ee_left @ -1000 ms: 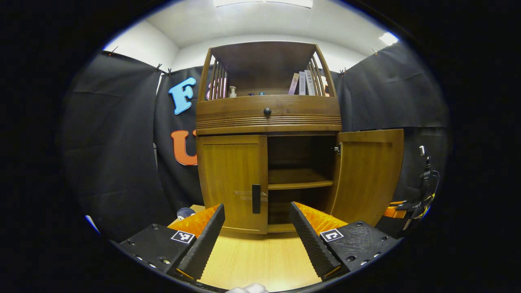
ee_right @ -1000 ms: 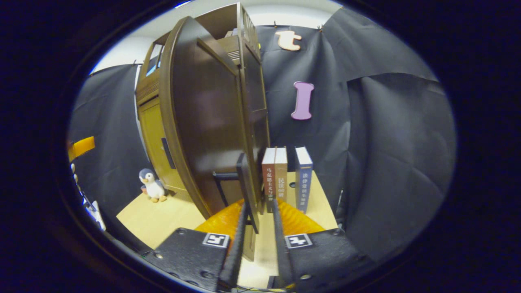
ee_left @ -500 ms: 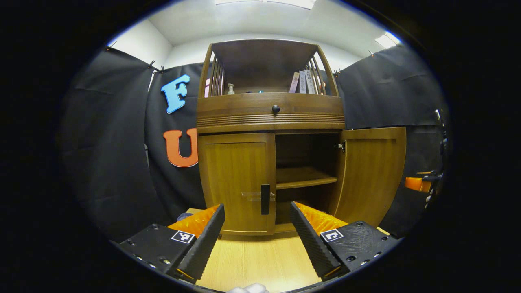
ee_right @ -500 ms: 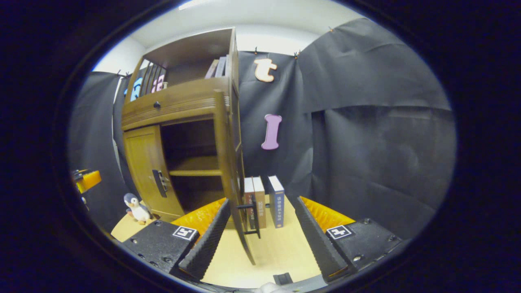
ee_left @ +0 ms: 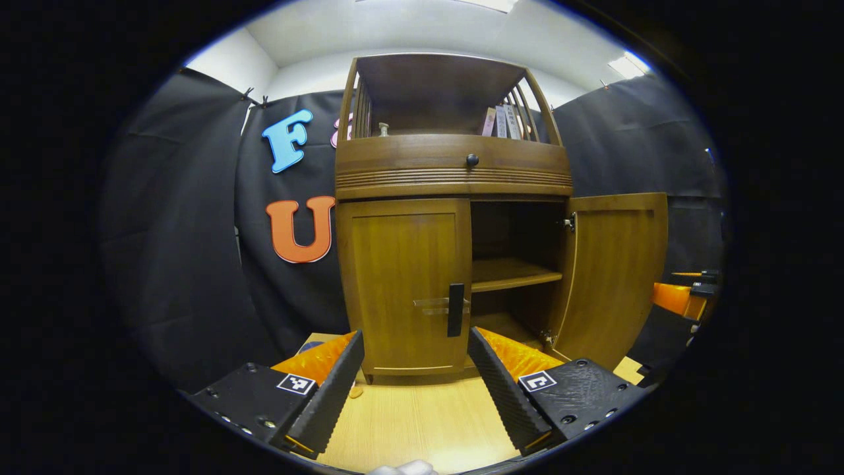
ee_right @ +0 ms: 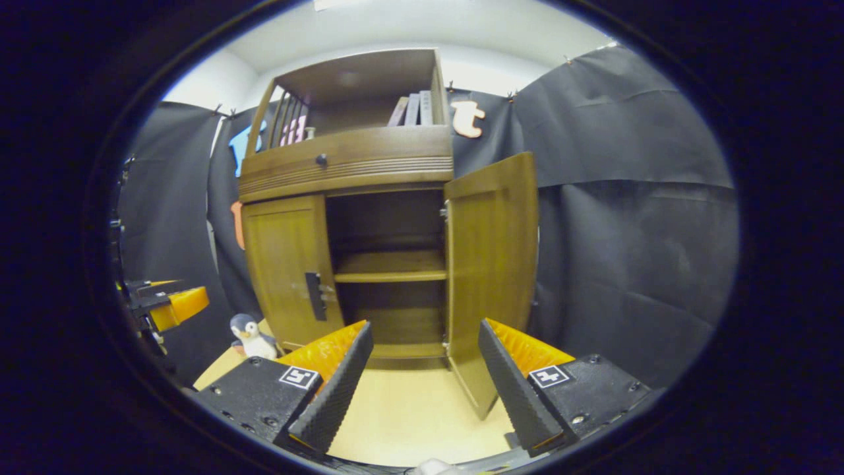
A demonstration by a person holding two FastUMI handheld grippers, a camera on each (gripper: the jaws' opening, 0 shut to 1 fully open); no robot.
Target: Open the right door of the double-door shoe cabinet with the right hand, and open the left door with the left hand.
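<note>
The shoe cabinet (ee_left: 452,218) fills the middle of my left gripper view. Its right door (ee_left: 616,274) stands swung wide open at centre right, showing an inner shelf (ee_left: 511,274). The left door (ee_left: 410,284) is shut, its dark handle (ee_left: 455,309) just above and between my fingers. My left gripper (ee_left: 415,382) is spread open and holds nothing, apart from the handle. In the right gripper view, my right gripper (ee_right: 425,376) is likewise open and empty, low in the frame before the open door (ee_right: 491,264). A toy penguin (ee_right: 249,335) sits at lower left on the pale wooden floor (ee_right: 409,415).
</note>
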